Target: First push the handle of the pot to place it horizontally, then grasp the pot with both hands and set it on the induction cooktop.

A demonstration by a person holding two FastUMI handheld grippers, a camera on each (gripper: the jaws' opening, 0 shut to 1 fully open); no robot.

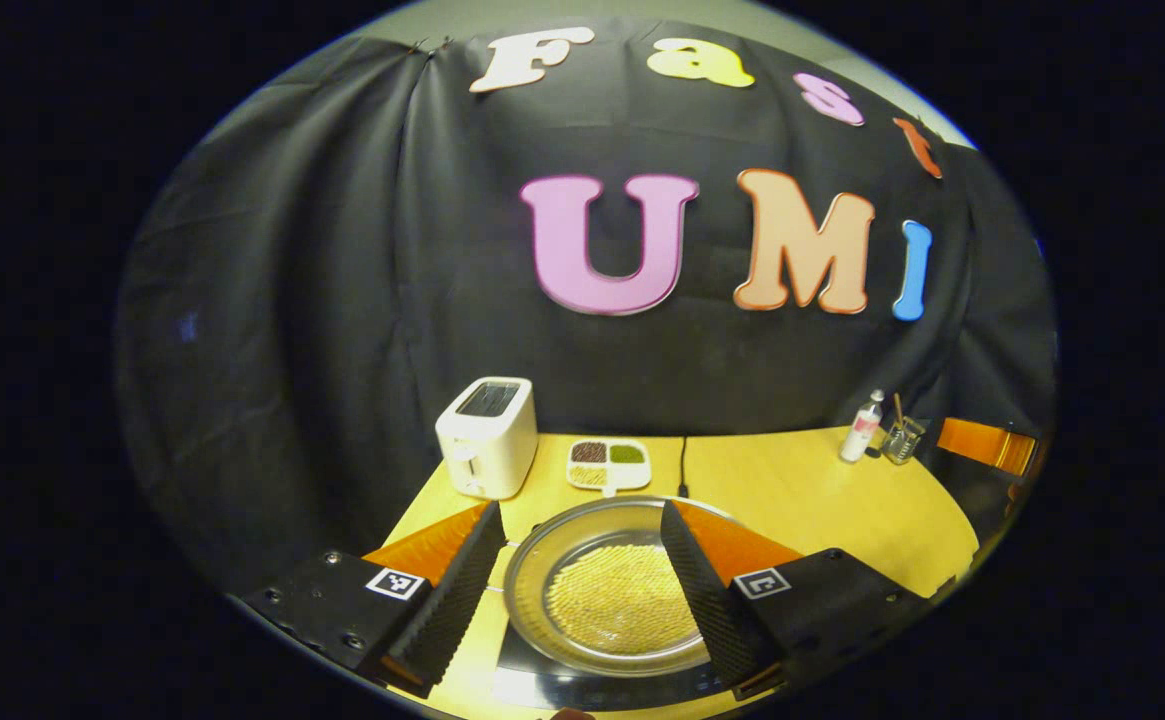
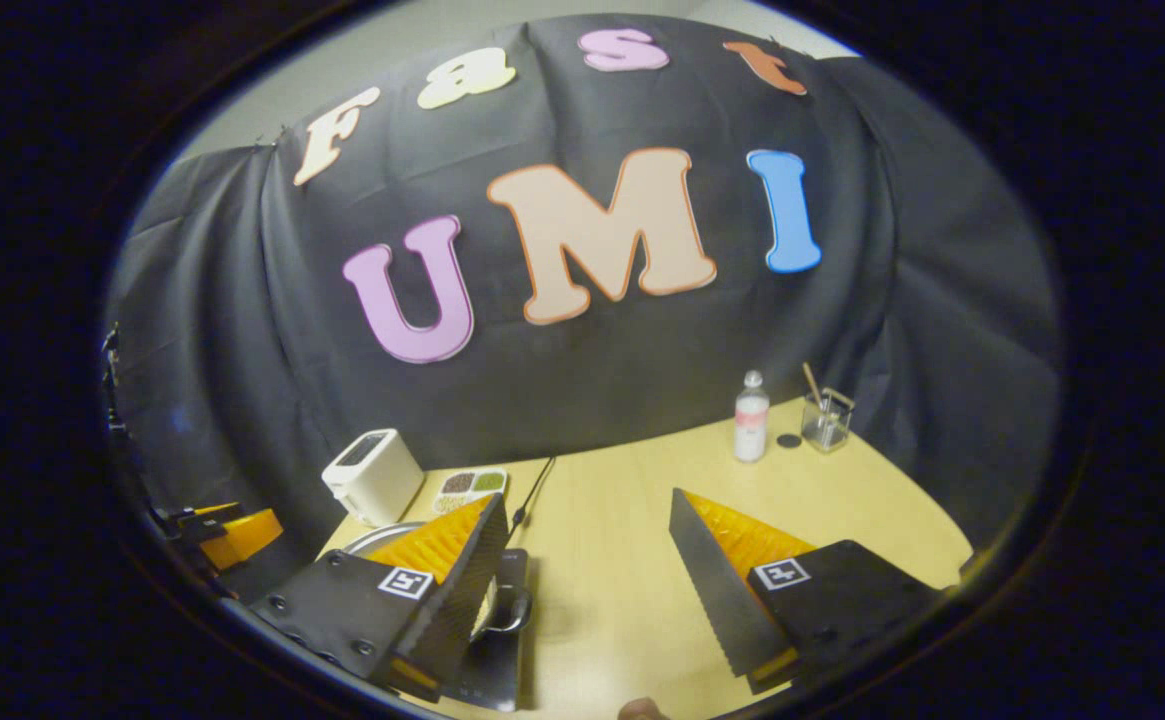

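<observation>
A pale wooden table (image 1: 802,490) fills the lower part of both views, backed by a draped black cloth wall (image 1: 342,280) with a strip of light grey wall above it.

In the left gripper view, going left to right: one white toaster (image 1: 487,436) at about 10 o'clock from the pot, one white divided dish (image 1: 609,464) at 12 o'clock holding four small heaps of dark, green and yellow grains, one thin black cable (image 1: 683,462) running back to the wall, then at 2 o'clock one white bottle (image 1: 862,427) just beside one clear glass cup (image 1: 903,440) with a stick in it.

The pot (image 1: 610,585) is one round metal pan holding a mound of yellow grains. It sits on the black induction cooktop (image 1: 542,668), at the near edge of the table. The left gripper (image 1: 578,590) hangs over it with jaws released, one finger to each side, neither pressing the rim.

In the right gripper view, the toaster (image 2: 373,476), dish (image 2: 470,486), bottle (image 2: 750,417) and cup (image 2: 826,420) show again. The pot's rim (image 2: 382,537) and one loop handle (image 2: 508,610) lie at 8 o'clock, partly hidden behind the left finger. The right gripper (image 2: 592,600) is spread wide over bare table, grasping nothing.
</observation>
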